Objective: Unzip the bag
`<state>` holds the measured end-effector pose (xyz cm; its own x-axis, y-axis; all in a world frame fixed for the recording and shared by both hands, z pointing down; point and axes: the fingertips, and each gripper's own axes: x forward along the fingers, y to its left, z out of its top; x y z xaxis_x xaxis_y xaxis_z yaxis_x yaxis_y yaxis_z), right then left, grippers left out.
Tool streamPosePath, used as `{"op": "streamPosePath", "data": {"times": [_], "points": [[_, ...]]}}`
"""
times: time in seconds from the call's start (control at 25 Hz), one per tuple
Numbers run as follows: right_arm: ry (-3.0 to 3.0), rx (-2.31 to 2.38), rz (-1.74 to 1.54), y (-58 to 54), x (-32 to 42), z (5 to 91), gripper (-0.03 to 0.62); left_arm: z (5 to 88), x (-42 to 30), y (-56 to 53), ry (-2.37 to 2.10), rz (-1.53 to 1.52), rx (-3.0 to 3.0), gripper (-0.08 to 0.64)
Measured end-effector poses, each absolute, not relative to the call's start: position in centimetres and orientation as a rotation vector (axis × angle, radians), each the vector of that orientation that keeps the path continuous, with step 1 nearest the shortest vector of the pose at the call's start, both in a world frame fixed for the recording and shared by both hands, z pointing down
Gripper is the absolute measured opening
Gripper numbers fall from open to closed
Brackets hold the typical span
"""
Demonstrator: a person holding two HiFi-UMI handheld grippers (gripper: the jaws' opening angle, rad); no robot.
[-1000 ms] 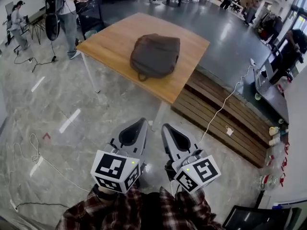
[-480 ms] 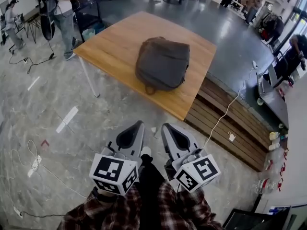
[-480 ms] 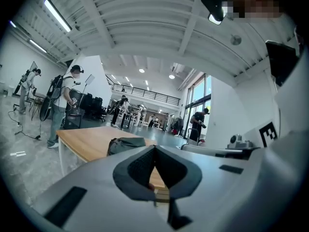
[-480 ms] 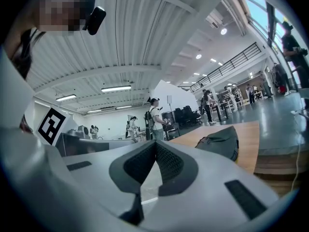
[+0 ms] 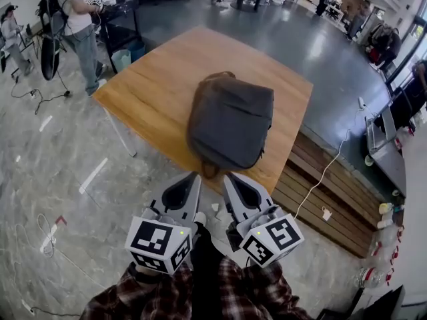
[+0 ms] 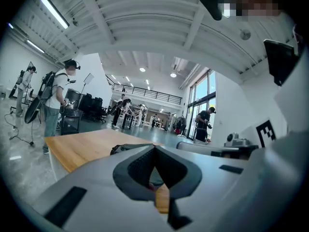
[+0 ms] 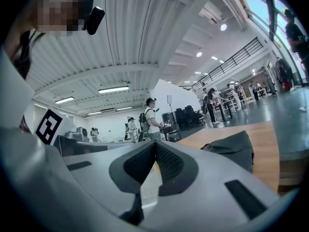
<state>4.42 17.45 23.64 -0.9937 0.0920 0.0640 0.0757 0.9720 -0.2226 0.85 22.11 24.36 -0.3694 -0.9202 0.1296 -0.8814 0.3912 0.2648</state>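
1. Bag: dark grey, flat on the wooden table, close to the table's near-right edge. Its carry loop reaches that edge. I cannot make out a zipper or pull in any view.
2. Left gripper: on my side of the table's near edge, off the tabletop and apart from the bag. In the left gripper view its fingertips are pressed together, with nothing between them.
3. Right gripper: just beside the left one, also short of the table's near edge. Its tips meet as well and pinch nothing.
4. Each gripper's own body fills the lower half of its view. It cuts off the table's near edge and most of the bag; the left gripper view shows only a sliver of it.
5. Room: open tabletop lies left of and beyond the bag, with little margin at the near-right edge. A slatted wooden platform sits right of the table, with a white cable across it. A person stands off the table's far-left corner, well apart.
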Motion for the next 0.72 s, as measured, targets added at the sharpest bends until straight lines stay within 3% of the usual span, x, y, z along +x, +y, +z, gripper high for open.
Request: {"op": "streamPosePath", "data": {"times": [0.32, 0.72], "points": [[-3.045, -0.084, 0.365, 8.5, -5.3, 22.6, 0.011, 22.7, -8.4, 12.3, -2.352, -0.173, 1.665, 0.009], [-3.009, 0.164, 0.374, 1.0, -10.5, 23.6, 0.011, 23.6, -14.9, 4.3, -2.191, -0.17, 1.804, 0.009]]}}
